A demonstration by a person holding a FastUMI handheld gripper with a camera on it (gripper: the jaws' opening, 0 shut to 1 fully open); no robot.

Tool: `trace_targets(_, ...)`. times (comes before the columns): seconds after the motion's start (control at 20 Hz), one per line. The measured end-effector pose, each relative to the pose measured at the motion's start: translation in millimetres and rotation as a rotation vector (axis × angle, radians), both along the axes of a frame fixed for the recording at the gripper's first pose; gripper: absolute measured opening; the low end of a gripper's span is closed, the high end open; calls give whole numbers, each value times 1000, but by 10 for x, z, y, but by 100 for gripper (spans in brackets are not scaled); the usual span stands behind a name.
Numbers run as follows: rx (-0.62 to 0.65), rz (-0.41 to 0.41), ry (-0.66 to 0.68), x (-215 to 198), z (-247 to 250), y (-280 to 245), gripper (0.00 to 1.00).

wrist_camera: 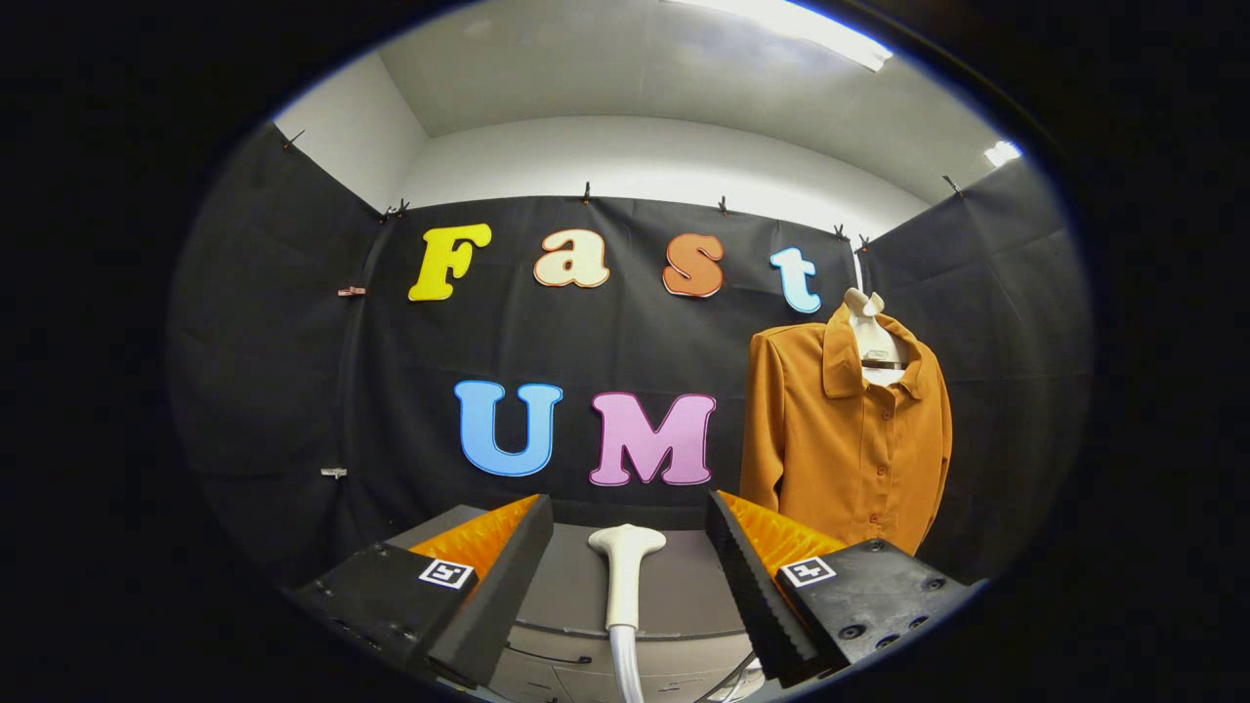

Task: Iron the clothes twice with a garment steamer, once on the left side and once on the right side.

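Note:
An orange button-up shirt [848, 430] hangs on a white hanger [869, 327] against the booth wall, beyond my right finger. A white garment steamer [624, 576] lies on the grey table [684, 586] between my two fingers, its flared head pointing away and its hose trailing toward me. My gripper [630, 532] is open, with its fingers standing wide on either side of the steamer handle and not touching it.
The grey table's front edge runs just below the steamer, with a dark cable [547, 656] lying near it. Black cloth walls close the booth on three sides.

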State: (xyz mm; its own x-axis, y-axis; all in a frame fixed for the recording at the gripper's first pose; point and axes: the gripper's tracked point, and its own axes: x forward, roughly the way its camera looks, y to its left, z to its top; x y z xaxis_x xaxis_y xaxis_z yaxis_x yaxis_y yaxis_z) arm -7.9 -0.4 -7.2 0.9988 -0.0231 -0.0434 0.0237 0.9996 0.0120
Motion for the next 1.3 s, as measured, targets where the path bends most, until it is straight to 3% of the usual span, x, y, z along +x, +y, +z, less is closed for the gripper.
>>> trace_targets(0.95, 19, -77, 107, -3, -385, 414, 98)
trace_targets(1.3, 21, -86, 231, 378, -895, 252, 98)
